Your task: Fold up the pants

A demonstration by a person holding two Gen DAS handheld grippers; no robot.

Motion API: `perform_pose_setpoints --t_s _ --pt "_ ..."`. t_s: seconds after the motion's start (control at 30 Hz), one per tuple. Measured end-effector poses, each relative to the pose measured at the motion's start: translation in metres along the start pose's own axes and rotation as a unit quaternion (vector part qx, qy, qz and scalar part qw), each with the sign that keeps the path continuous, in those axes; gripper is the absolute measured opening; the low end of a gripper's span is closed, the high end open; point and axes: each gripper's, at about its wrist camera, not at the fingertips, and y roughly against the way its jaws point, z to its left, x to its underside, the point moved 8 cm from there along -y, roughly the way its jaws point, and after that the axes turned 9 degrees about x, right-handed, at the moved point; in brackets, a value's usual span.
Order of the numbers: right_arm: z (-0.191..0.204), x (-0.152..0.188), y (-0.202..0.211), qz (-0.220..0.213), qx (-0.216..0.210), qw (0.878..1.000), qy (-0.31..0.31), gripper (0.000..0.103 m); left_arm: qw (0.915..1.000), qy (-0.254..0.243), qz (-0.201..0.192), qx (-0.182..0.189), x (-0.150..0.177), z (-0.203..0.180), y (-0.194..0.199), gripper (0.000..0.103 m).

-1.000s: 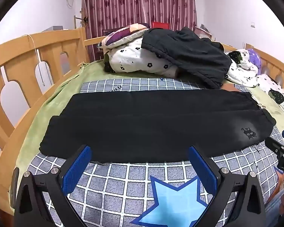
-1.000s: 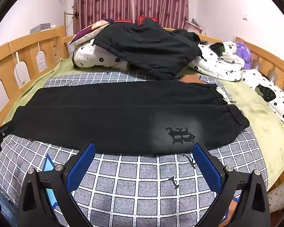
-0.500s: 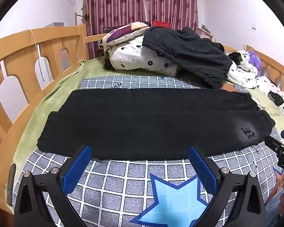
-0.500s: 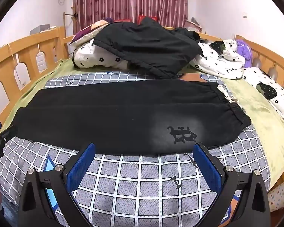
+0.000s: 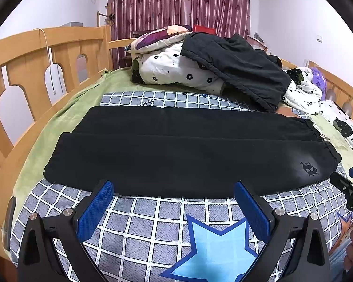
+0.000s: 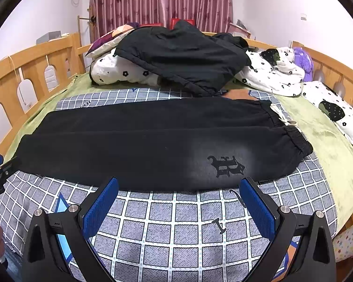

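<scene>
Progress: pants (image 5: pixel 188 155) already halved lengthwise, one leg over other; crosswise folds not yet done, by my judgement.
Pants: black, flat, smooth on bed (image 5: pixel 152 225), just ahead of both grippers; waistband toward right, cuffs toward left.
Left gripper (image 5: pixel 176 208), right gripper (image 6: pixel 180 202): jaws apart, empty.

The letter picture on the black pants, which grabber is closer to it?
Right. The right gripper hangs open just before the logo on the pants. The left gripper is open too, farther along toward the leg ends, with the logo off to its right.
</scene>
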Motion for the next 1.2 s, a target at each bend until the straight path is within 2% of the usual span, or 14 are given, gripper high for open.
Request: perform_pose_setpoints --t_s 1.2 --pt "0.0004 -0.0006 0.0006 -0.003 -0.001 1.0 0.0 0.101 1.0 -0.007 0.0 0.0 0.0046 -0.0057 -0.0023 0.103"
